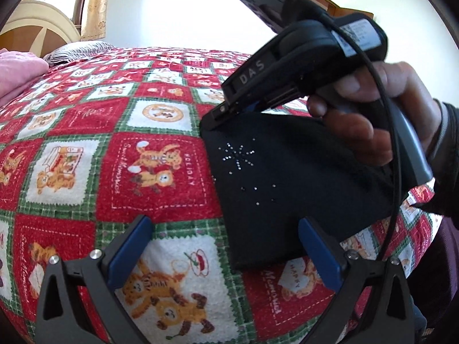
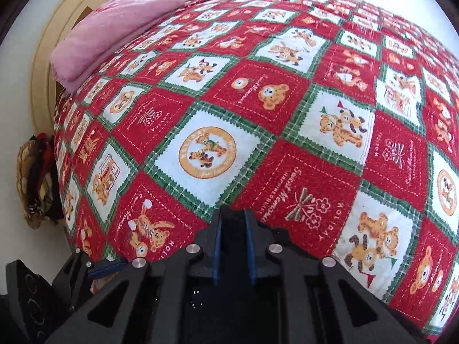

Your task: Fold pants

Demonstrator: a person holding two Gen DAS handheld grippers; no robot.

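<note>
The black pants (image 1: 287, 195), with small rhinestones, lie folded into a compact rectangle on the bed near its right edge. My left gripper (image 1: 226, 243) is open, its blue pads just short of the pants' near edge, holding nothing. My right gripper (image 1: 221, 114) is shut on the pants' far left corner, seen from the side with the hand behind it. In the right wrist view the right gripper (image 2: 233, 223) has dark cloth (image 2: 233, 246) between its nearly closed blue pads.
A red, white and green teddy-bear blanket (image 2: 258, 100) covers the bed. A folded pink cloth (image 2: 109, 28) lies by the cream headboard (image 2: 46, 66). A striped pillow (image 1: 80, 50) sits at the far end. A bag (image 2: 34, 183) hangs beside the bed.
</note>
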